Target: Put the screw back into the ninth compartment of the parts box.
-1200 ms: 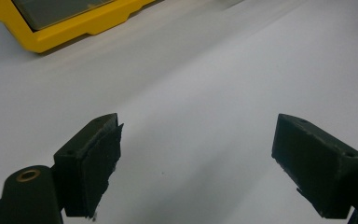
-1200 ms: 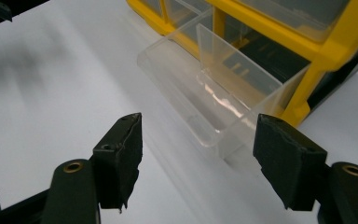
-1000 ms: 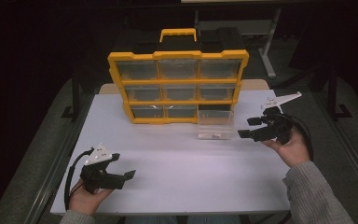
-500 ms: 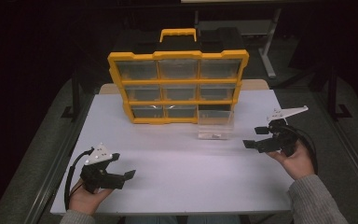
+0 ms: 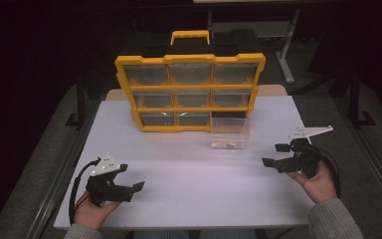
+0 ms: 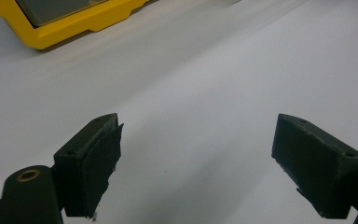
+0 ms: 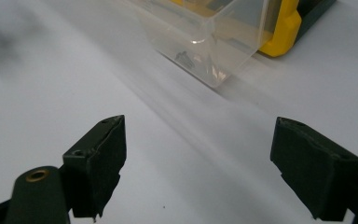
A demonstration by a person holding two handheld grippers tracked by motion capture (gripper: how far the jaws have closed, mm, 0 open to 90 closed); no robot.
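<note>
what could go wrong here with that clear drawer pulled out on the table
The clear drawer stands loose in front of the yellow organizer, with small screws inside. A careless push from the open right claw might slide or tip it and spill them. Its thin clear walls may also slip from a weak grip.

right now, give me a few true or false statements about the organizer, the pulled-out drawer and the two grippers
1. The clear drawer sits on the white table in front of the yellow organizer. True.
2. The right gripper is clamped on the drawer. False: its jaws stand wide with nothing between them, apart from the drawer.
3. The organizer's bottom right slot is vacant. True.
4. The left gripper holds a screw. False: its jaws are open over bare table.
5. The drawer is completely empty. False: in the right gripper view a few small dark pieces, perhaps screws, lie in it.
</note>
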